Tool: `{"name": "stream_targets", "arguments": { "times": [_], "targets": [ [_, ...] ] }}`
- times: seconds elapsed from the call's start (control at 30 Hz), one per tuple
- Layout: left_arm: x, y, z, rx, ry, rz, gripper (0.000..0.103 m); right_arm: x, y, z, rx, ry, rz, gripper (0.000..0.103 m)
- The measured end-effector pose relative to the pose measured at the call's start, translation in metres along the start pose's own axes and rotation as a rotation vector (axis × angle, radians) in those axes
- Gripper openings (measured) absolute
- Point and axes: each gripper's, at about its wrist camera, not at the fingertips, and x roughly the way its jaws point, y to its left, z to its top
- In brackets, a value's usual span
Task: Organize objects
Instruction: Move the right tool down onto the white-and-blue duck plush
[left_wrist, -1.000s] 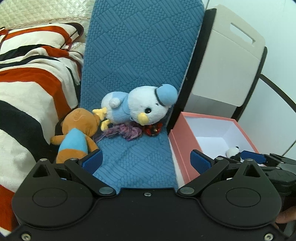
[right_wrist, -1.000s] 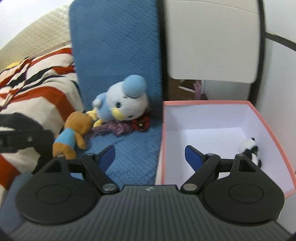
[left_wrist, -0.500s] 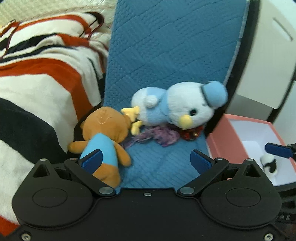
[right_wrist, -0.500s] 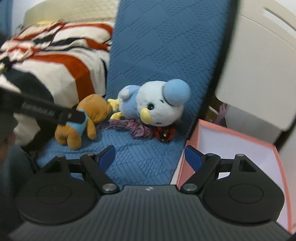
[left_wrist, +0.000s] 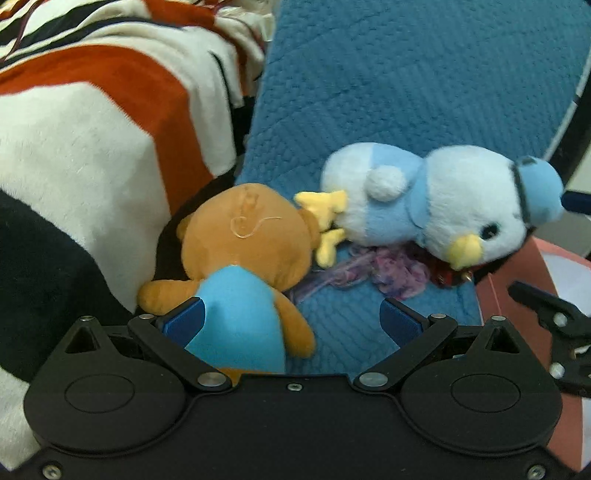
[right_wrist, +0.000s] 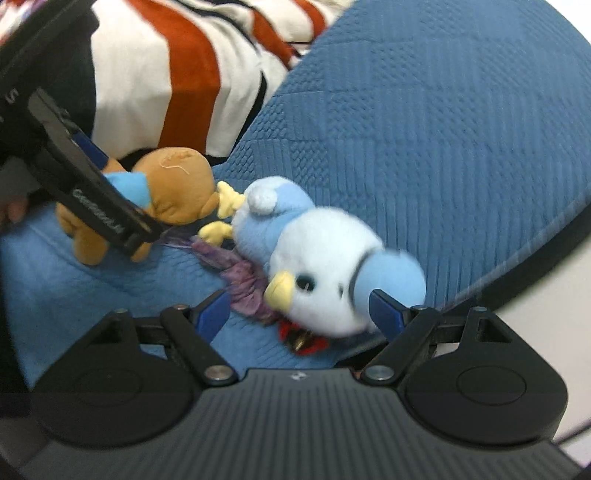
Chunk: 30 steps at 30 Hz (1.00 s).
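Bear: the brown plush bear (left_wrist: 243, 236) in its light blue top lay face down on the blue quilted mat (left_wrist: 424, 92), tight against the striped blanket (left_wrist: 92, 122).
Left tongs: my left gripper (left_wrist: 291, 319) stood with its fingers apart, straddling the bear's blue back; the left pad (left_wrist: 184, 320) was at the edge of the blue top, and I could not tell whether it touched. Nothing was clamped.
Duck: the white and blue plush duck (right_wrist: 325, 273) lay on its side just beside the bear, its yellow feet reaching the bear's head.
Right tongs: my right gripper (right_wrist: 299, 314) was wide apart around the duck's head, its capped crown close by the right pad (right_wrist: 384, 312), beak turned toward the left one. Not gripped.
Under the duck: a purple crumpled scrap (right_wrist: 243, 280) and a small red trinket (right_wrist: 303, 338) on the mat, partly hidden by the head.
Box: the pink box (left_wrist: 517, 295) sat at the mat's right edge in the left view.
Hand: a fingertip (right_wrist: 13, 212) showed at the left edge of the right view, behind my left gripper.
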Motion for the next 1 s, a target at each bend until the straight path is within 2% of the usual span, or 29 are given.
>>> {"name": "stream_targets", "arguments": {
  "times": [0.33,0.47,0.7,1.0],
  "targets": [
    [0.027,0.022,0.006,-0.086,0.054,0.025,0.101,0.078,0.021,0.035,-0.443,0.077,-0.056,0.084],
    [0.040,0.027,0.003,-0.101,0.084,0.037,0.101,0.101,0.018,0.044,-0.508,0.163,-0.009,0.084],
    [0.056,0.032,0.000,-0.120,0.127,0.059,0.101,0.133,0.019,0.053,-0.567,0.294,0.052,0.091],
    [0.077,0.037,0.006,-0.171,0.182,0.080,0.099,0.163,0.036,0.048,-0.686,0.412,0.061,0.091]
  ]
}}
